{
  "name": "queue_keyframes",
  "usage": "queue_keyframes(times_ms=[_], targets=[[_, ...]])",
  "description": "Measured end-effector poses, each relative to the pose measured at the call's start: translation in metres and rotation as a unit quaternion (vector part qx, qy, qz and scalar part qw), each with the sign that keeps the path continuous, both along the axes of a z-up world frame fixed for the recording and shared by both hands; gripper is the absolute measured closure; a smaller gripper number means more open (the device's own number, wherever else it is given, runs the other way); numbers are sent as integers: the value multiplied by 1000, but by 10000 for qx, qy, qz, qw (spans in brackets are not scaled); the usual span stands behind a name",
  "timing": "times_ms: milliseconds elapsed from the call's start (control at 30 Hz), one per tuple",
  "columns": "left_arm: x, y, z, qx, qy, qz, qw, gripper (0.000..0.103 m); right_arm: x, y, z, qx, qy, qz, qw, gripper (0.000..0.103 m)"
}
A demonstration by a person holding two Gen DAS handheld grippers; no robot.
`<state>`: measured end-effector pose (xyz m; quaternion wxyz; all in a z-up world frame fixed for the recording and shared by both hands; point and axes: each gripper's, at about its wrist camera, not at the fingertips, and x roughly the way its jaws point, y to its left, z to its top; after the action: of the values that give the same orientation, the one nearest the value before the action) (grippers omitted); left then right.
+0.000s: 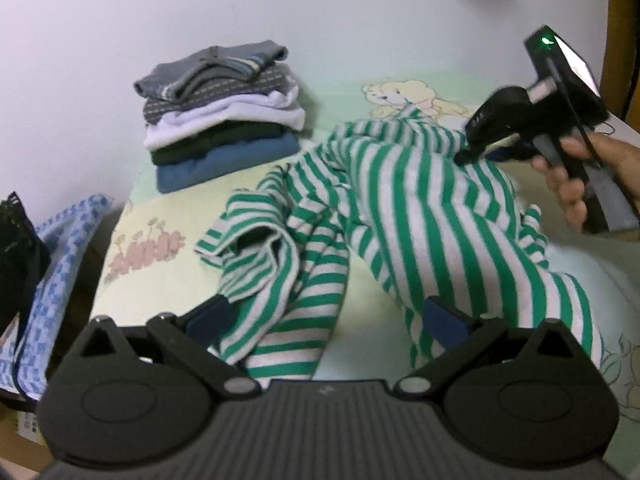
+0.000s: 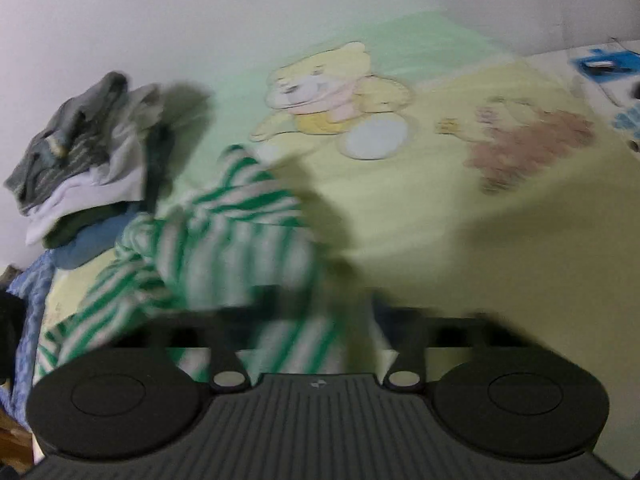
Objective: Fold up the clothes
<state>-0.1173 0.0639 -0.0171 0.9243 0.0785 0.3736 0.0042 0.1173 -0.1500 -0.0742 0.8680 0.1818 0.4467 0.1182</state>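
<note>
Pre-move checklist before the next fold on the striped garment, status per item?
1. Right gripper on striped garment: cannot tell; tip meets the cloth, the closing is blurred.
2. Left gripper grip: not ok, open, cloth only between its fingers.
3. Garment flat: not ok, bunched and twisted.
4. Folded stack apart from garment: ok.
5. Bedsheet room on the right: ok.
6. Right wrist view: not ok, motion-blurred.

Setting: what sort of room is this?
Probably a bedroom at home: the work surface is a bed with a cartoon bear sheet, a stack of folded clothes against the wall, and a striped garment spread out.
</note>
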Motion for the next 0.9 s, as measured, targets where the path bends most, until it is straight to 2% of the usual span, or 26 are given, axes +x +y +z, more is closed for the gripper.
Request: queue_keyframes(times_ms=[33, 100, 167, 200, 233, 300, 367, 433, 533, 567, 600, 633, 667, 700, 800, 833, 900], targets=[[-1, 2, 1, 10, -22, 43, 10000, 1, 2, 7, 8, 1, -122, 28, 9999, 93], [-4, 8, 4, 25, -68, 141, 9999, 3, -5, 30, 33, -62, -646, 359, 9972, 94], [-11, 24, 10, 10, -137, 344, 9993, 3, -21, 56, 62, 40, -1262, 967, 9873, 95], [-15, 35, 16, 20, -193, 481, 9987, 3, -34, 71, 76, 194, -1483, 1429, 9784, 96], [-20, 46, 21, 29, -243, 615, 9978, 3, -48, 86, 88, 369, -1626, 1913, 9673, 96], [-30, 66, 28, 48, -296, 864, 9958, 2, -82, 114, 106, 653, -1820, 2909, 9370, 97], [-39, 86, 36, 67, -349, 1112, 9932, 2, -118, 132, 114, 799, -1896, 3802, 9017, 100], [-49, 106, 44, 85, -402, 1359, 9899, 2, -153, 146, 113, 921, -1703, 4661, 8633, 100], [-63, 137, 55, 113, -480, 1728, 9837, 2, -195, 161, 97, 403, -1525, 5424, 8252, 94], [-68, 147, 59, 123, -506, 1851, 9813, 2, -205, 161, 91, 134, -1530, 5559, 8169, 93], [-71, 153, 61, 98, -509, 1925, 9799, 2, -212, 155, 86, -75, -1574, 5542, 8173, 88], [-67, 149, 54, -38, -433, 1838, 9820, 1, -220, 148, 82, -265, -1627, 5470, 8207, 85], [-63, 144, 47, -174, -357, 1751, 9837, 1, -222, 138, 81, -398, -1673, 5290, 8310, 72], [-59, 139, 41, -310, -281, 1664, 9852, 1, -222, 128, 81, -501, -1714, 5047, 8446, 58], [-47, 125, 21, -717, -52, 1398, 9876, 1, -215, 86, 79, -732, -1743, 3946, 8992, 34], [-43, 121, 14, -852, 24, 1308, 9877, 1, -212, 72, 77, -817, -1700, 3560, 9153, 34], [-35, 109, 2, -1053, 147, 1094, 9883, 1, -209, 52, 71, -1054, -1491, 3035, 9352, 33]])
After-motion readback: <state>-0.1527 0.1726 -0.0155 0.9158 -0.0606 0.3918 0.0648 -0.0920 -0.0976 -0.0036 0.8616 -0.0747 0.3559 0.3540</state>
